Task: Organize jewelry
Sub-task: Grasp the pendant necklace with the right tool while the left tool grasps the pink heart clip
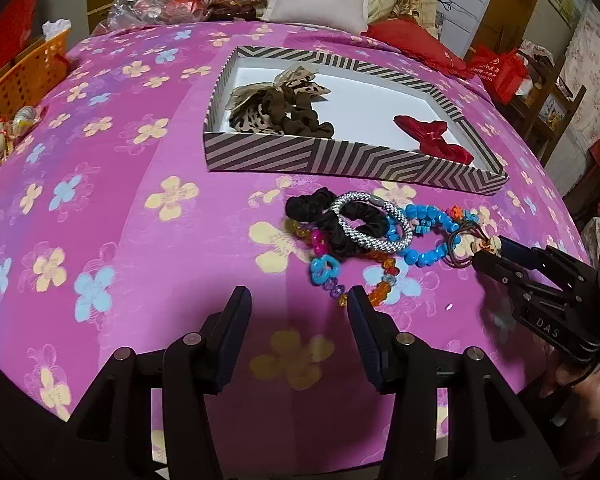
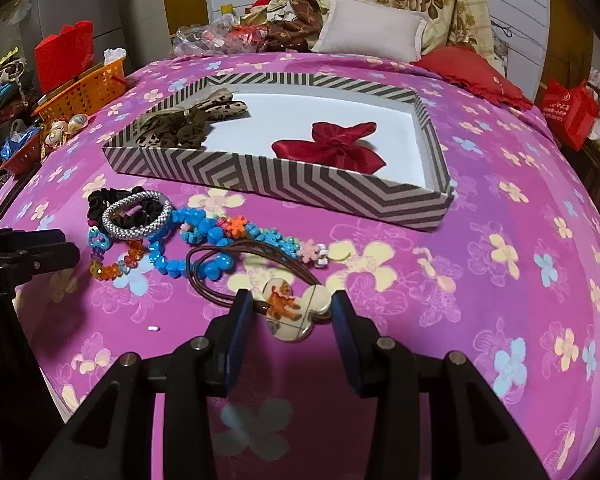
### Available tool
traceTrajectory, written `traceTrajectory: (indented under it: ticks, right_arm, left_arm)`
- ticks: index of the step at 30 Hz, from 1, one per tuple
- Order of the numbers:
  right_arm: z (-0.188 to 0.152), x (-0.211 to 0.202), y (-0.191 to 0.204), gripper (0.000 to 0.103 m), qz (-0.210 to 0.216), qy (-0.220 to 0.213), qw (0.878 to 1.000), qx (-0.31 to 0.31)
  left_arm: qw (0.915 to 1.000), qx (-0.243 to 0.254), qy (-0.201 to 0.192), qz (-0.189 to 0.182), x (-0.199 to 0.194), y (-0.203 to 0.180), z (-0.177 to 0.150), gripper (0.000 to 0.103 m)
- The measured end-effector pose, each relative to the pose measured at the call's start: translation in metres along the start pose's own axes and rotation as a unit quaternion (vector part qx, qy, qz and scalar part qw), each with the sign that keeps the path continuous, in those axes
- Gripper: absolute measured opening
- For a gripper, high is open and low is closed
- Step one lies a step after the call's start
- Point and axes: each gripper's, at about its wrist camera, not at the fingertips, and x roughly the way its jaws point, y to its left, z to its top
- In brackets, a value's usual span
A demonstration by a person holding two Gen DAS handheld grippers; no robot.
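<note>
A striped tray [image 1: 340, 160] [image 2: 300, 184] lies on the pink floral bed and holds a leopard scrunchie [image 1: 276, 108] [image 2: 180, 120] and a red bow [image 1: 436, 138] [image 2: 332, 144]. In front of it lies a pile: black scrunchie [image 1: 320, 216], silver band [image 1: 380, 236] [image 2: 136, 216], blue bead bracelet [image 1: 428, 248] [image 2: 204, 232], orange beads [image 2: 116, 264]. My right gripper [image 2: 294, 308] [image 1: 486, 252] is closed around a brown hair tie's cream mouse-shaped charm [image 2: 296, 308]. My left gripper [image 1: 296, 312] is open and empty, just short of the pile.
An orange basket [image 1: 24, 76] [image 2: 84, 88] stands at the bed's left edge. Pillows [image 1: 320, 0] and clutter lie at the head. A red bag [image 1: 504, 72] stands to the right. A small white bit [image 2: 153, 328] lies on the sheet.
</note>
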Motion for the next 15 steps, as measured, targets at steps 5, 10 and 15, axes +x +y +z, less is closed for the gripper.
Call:
traceTrajectory:
  ticks: [5, 10, 15]
  right_arm:
    - [-0.0002, 0.0003, 0.0016, 0.042, -0.005, 0.001, 1.0, -0.008]
    - [0.0003, 0.0005, 0.0019, 0.042, -0.005, 0.001, 1.0, -0.009]
    - [0.0004, 0.0005, 0.0018, 0.042, -0.005, 0.002, 1.0, -0.009]
  left_arm:
    - [1.0, 0.001, -0.004, -0.003, 0.0002, -0.0025, 0.0044, 0.031]
    - [1.0, -0.003, 0.001, -0.008, 0.0037, -0.0008, 0.0086, 0.031]
    - [0.9999, 0.005, -0.002, -0.01, -0.0009, -0.0055, 0.0098, 0.031]
